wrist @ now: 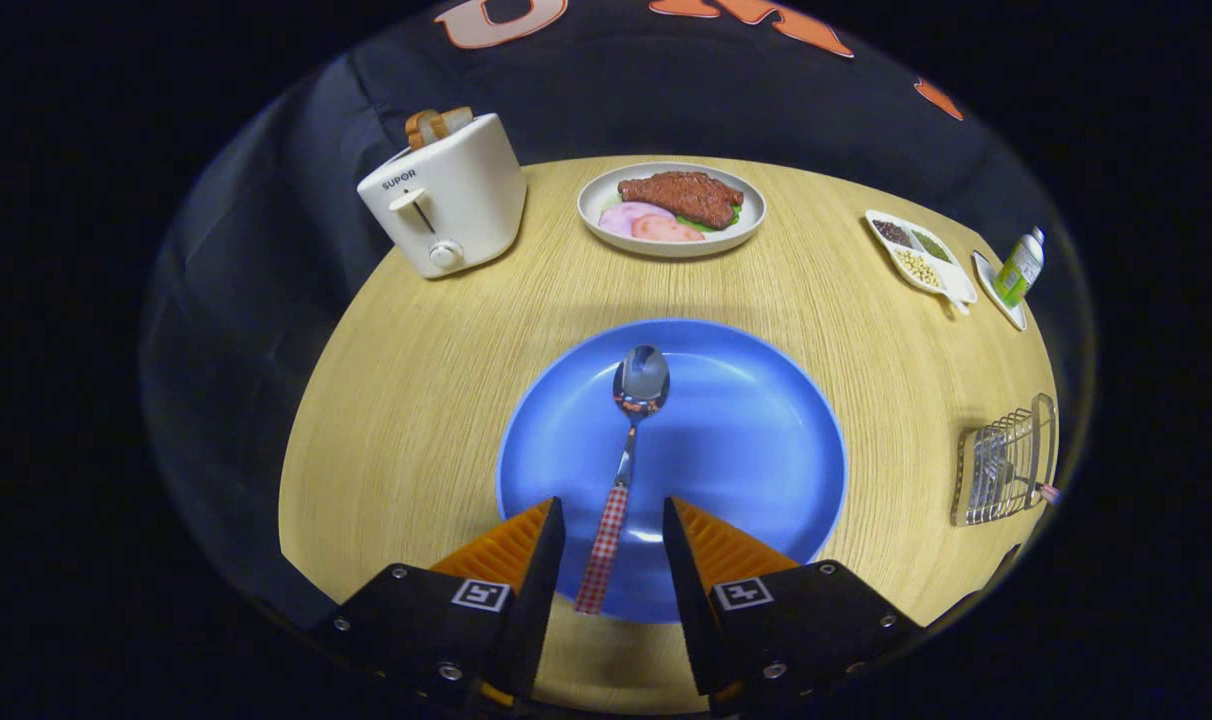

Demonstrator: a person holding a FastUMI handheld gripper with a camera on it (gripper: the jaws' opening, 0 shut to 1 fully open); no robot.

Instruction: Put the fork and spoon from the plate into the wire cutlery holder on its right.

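Gripper (614, 520) fingers spread wide, nothing clamped, hovering over near edge of blue plate (756, 440). Spoon (626, 455) lies on the plate, checkered handle running back between the two fingers without touching either, handle end at the plate's near rim, bowl pointing away toward plate centre, ahead of the fingertips. Plate sits on round wooden table (416, 400). Wire cutlery holder (1001, 465) stands on the table well to the right of the plate, near table edge; something with a similar checkered handle sticks out of its far side, can't tell if that's the fork. Beyond the plate: white plate with meat and ham slices (672, 208), at the far table edge. White toaster (446, 200) with bread slices in the slots far left. Far right: divided dish with spices (918, 250), then small dish with a green bottle (1018, 268) on it.
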